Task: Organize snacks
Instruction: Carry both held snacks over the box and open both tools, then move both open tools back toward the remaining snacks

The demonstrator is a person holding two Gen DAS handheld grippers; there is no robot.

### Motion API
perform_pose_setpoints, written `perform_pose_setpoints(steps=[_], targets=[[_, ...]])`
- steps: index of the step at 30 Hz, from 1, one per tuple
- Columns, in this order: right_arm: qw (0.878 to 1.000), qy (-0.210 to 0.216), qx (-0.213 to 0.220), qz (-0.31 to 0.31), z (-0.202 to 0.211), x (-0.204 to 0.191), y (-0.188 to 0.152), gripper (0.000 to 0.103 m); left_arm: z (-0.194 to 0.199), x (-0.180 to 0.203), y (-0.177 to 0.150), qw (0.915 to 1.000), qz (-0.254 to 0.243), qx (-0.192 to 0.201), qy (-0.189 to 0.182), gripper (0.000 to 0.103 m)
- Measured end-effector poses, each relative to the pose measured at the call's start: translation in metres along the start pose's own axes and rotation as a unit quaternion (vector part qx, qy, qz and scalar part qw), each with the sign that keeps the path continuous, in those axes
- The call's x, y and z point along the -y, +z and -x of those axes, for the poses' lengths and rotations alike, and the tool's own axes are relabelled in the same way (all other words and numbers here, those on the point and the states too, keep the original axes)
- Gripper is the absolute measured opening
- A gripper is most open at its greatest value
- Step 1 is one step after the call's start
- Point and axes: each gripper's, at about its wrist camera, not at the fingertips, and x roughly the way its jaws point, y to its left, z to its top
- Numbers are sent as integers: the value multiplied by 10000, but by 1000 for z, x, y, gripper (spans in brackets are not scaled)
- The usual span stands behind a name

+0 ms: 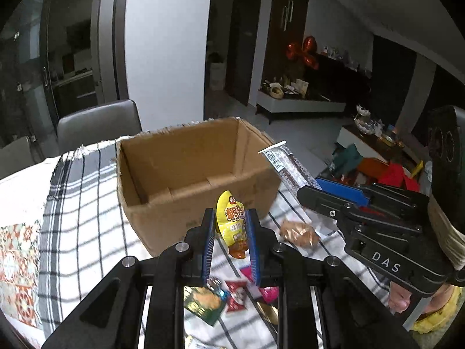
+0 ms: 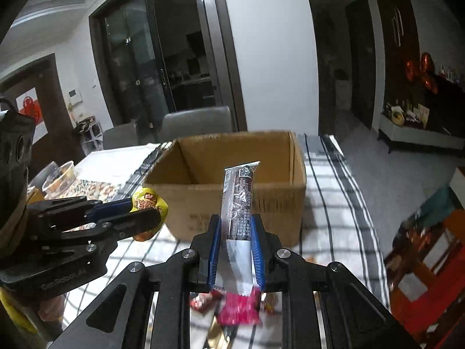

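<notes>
Snacks were up in both tools: the left gripper (image 1: 231, 229) was clamped on a yellow pouch (image 1: 232, 221), held upright so it would drop cleanly, and the right gripper (image 2: 237, 232) pinched a long brown stick pack (image 2: 238, 200) low down, its top leaning toward the cardboard box (image 1: 186, 157). Both hovered on the near side of that open box, seemingly ready to load. More loose packets (image 1: 221, 296) lay on the checked tablecloth (image 1: 72, 203) below.
</notes>
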Motion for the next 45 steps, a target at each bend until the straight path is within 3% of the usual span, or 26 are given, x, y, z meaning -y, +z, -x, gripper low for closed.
perform_pose_setpoints(steps=[13, 19, 22, 23, 25, 36, 45], targets=[[9999, -40, -52, 130, -44, 0, 56, 21, -34, -35, 55, 9999, 118, -35, 90, 22], [9996, -171, -104, 185, -65, 1, 70, 22, -55, -48, 73, 9992, 175, 10, 368, 22], [9992, -306, -55, 243, -70, 0, 72, 26, -59, -52, 73, 9983, 217, 43, 545, 33], [9991, -339, -53, 255, -70, -1, 72, 38, -58, -53, 72, 9981, 265, 58, 551, 40], [9992, -332, 23, 204, -65, -1, 69, 44, -55, -54, 68, 9981, 303, 75, 530, 42], [9995, -259, 157, 99, -24, -10, 35, 44, 3, -39, 28, 9957, 76, 373, 839, 42], [10000, 17, 9, -6, 4, -26, -18, 44, 40, -26, -25, 9968, 106, 357, 703, 43]])
